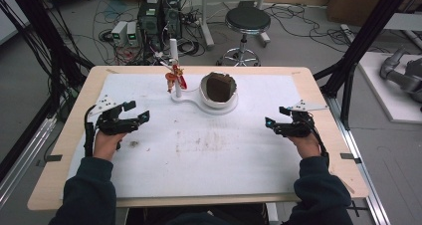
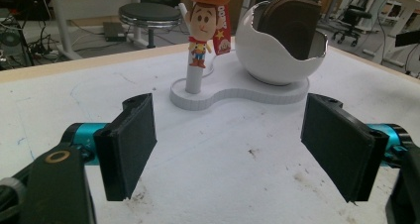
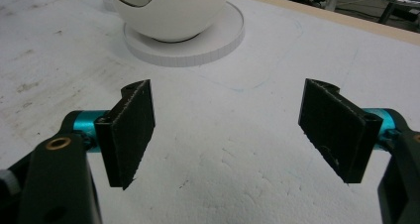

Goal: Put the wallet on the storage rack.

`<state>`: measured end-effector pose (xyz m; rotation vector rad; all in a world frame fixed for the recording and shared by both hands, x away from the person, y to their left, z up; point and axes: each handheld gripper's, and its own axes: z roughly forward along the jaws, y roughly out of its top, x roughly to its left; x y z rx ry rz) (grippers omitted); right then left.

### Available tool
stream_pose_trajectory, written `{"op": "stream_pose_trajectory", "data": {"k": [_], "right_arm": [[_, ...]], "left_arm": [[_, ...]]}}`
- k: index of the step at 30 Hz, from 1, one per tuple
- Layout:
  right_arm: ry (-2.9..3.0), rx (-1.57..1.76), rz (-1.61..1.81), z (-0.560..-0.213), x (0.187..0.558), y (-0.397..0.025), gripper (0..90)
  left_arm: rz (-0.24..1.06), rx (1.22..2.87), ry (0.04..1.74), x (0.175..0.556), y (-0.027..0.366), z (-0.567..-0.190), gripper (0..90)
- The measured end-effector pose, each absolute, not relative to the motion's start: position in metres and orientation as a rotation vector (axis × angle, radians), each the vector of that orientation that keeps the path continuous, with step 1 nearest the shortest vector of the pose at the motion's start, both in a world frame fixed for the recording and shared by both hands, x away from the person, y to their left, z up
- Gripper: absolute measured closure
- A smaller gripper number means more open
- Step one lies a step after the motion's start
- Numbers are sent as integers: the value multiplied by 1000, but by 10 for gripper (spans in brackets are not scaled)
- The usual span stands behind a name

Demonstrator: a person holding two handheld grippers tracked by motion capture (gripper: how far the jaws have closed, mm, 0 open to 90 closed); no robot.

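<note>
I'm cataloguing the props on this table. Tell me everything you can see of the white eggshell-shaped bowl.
The white eggshell-shaped bowl is round and glossy, like plastic or ceramic, with a jagged, cracked-egg rim. It stands upright on the round end of a flat white base at the table's far middle. Dark brown flat pieces stand inside it, rising above the rim. Neither gripper touches it.

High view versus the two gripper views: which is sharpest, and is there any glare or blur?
High view: soft and low in detail, evenly lit, the cowboy figure indistinct. Left gripper view: sharpest, figure and egg-shaped bowl crisp, floor behind blurred. Right gripper view: bowl bright, slightly washed out, jaws sharp.
</note>
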<state>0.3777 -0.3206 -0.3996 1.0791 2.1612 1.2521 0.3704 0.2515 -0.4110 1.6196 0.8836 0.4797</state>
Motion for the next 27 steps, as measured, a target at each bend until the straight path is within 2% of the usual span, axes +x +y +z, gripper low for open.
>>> {"op": "stream_pose_trajectory", "data": {"k": [27], "right_arm": [[2130, 1062, 1214, -398, 369, -321, 224]], "left_arm": [[465, 1606, 903, 368, 255, -412, 214]]}}
